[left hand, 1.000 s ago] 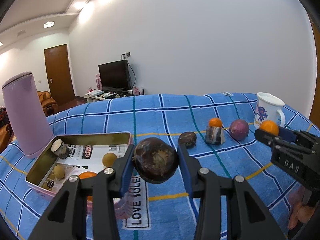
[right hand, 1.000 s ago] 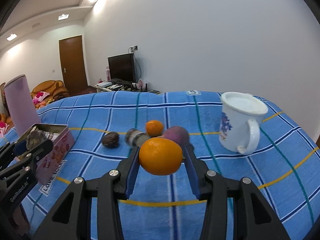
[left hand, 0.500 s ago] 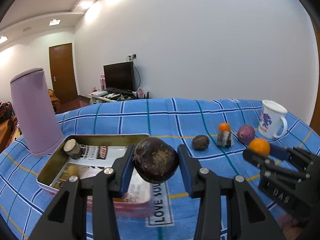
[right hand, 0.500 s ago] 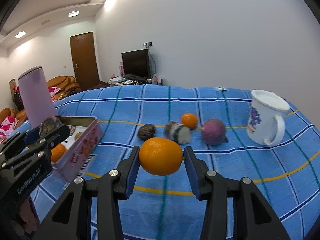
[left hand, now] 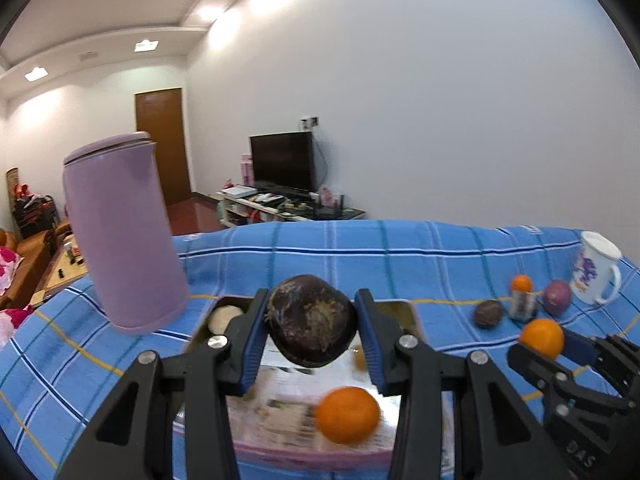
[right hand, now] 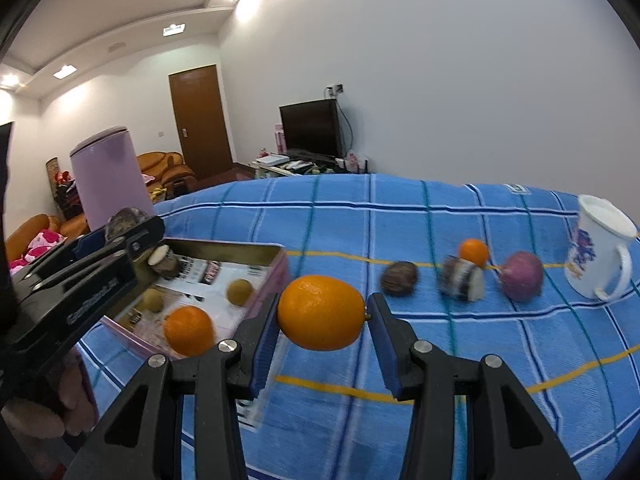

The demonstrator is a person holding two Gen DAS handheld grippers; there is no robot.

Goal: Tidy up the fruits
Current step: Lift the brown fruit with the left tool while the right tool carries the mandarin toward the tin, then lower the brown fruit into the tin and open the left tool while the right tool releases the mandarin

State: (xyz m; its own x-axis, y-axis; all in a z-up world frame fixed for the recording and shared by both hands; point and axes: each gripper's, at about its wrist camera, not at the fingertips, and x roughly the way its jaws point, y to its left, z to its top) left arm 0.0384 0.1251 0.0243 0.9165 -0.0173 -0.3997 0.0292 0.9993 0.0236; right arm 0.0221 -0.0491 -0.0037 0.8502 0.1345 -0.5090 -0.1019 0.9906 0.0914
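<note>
My left gripper (left hand: 312, 332) is shut on a dark purple passion fruit (left hand: 312, 326) and holds it above the pink tin tray (left hand: 304, 450). The tray holds an orange (left hand: 347, 415) and small fruits. My right gripper (right hand: 322, 314) is shut on an orange (right hand: 321, 312) just right of the tray (right hand: 272, 268). The tray in the right wrist view holds an orange (right hand: 188, 330) and two small yellow fruits (right hand: 239, 291). On the blue cloth lie a dark fruit (right hand: 399, 278), a cut piece (right hand: 460, 278), a small orange (right hand: 473, 251) and a purple fruit (right hand: 521, 276).
A tall lilac canister (left hand: 120, 236) stands left of the tray. A white mug (right hand: 600, 256) stands at the far right of the blue checked cloth (right hand: 360, 220). A TV and a door are in the room behind.
Both grippers have moved left toward the tray with their fruits. The left gripper now hangs over the tray; the right one has come up beside its right wall.
</note>
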